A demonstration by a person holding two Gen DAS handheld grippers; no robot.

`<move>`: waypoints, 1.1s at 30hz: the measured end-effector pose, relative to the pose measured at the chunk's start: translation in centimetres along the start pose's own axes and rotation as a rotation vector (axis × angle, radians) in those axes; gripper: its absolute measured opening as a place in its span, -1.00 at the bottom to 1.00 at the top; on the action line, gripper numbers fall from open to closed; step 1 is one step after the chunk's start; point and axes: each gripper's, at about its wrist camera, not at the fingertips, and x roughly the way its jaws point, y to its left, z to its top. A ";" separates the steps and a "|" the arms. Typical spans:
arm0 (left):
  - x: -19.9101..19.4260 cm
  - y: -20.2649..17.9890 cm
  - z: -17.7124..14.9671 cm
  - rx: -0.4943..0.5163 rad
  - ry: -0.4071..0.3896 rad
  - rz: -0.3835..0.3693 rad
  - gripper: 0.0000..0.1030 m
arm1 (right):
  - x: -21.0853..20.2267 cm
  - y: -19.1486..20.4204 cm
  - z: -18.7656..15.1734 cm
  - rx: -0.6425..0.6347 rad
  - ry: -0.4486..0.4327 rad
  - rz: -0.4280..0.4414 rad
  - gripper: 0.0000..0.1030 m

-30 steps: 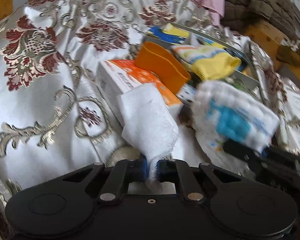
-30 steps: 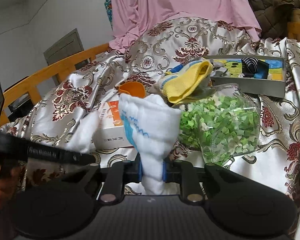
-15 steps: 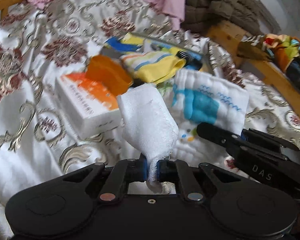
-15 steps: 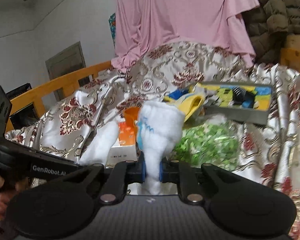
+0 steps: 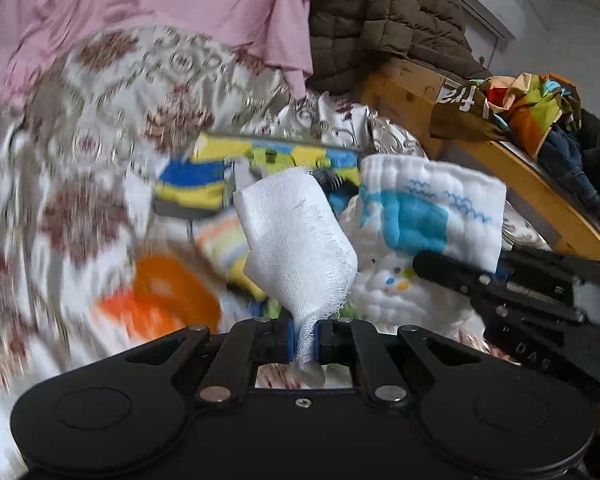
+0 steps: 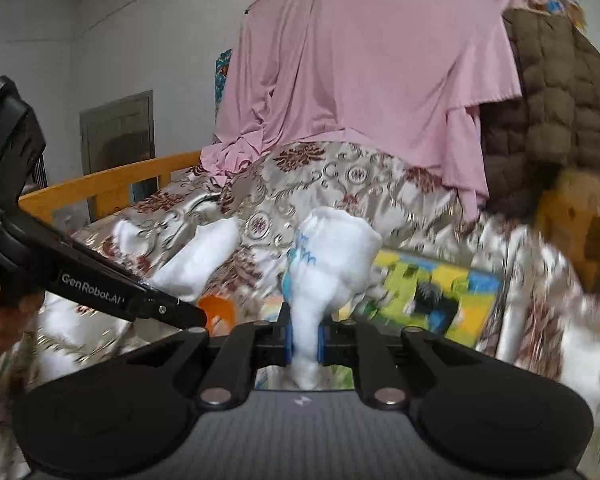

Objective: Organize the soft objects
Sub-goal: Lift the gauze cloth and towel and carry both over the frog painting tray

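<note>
Your left gripper [image 5: 304, 342] is pinched tight on a bunched corner of the white gauze cloth [image 5: 300, 240], no gap showing between the blue pads and the fabric, and it's the same hold you had a second ago. Your right gripper [image 6: 305, 340] has just been squeezing further in, and the frames show the whale-print towel [image 6: 332, 256] wedged between its pads, so read that as the grip settling onto soft bulk, not a slip. What has changed is the backdrop: a second ago both cameras looked down onto the orange box and the clutter, and now the pink sheet [image 6: 364, 80] and the quilted brown jacket [image 6: 560, 92] fill the upper part of both views while the bedspread [image 6: 340, 184] streaks with blur, so both hands have come up together. My read is that both cloths are off the bed and the lift is done; the sorting itself is not. The gauze stands up out of your left jaws, narrow at the pinch and flaring to a squared top edge, long axis running forward along the fingers. From the left wrist view, the towel in your right gripper [image 5: 456, 270] spreads flat beside the gauze, its blue whale facing you. From its own wrist view, it's a plump tuft pointing up and ahead. The patterned tray [image 6: 472, 304] lies on the bedspread ahead, to the right.
</note>
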 end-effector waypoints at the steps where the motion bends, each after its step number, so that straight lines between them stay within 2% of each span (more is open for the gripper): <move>1: 0.7 0.1 1.2 0.017 0.001 -0.003 -0.83 | 0.9 -0.5 1.0 -0.017 0.003 -0.001 -0.77; 5: 4.1 1.8 4.6 0.033 -0.035 -0.026 -0.83 | 5.9 -3.0 4.2 -0.078 0.024 -0.018 -0.77; 9: 8.1 4.3 7.2 0.053 -0.077 0.000 -0.83 | 11.4 -6.0 6.1 -0.084 0.038 -0.045 -0.77; 16: 15.7 8.7 11.2 0.051 -0.103 0.058 -0.82 | 20.2 -9.6 6.5 -0.143 0.094 -0.132 -0.77; 24: 23.6 11.7 13.1 0.045 -0.040 0.077 -0.82 | 27.7 -11.5 5.3 -0.185 0.182 -0.204 -0.77; 33: 28.2 14.1 12.1 -0.020 0.043 0.078 -0.80 | 32.1 -10.9 4.0 -0.196 0.243 -0.175 -0.77</move>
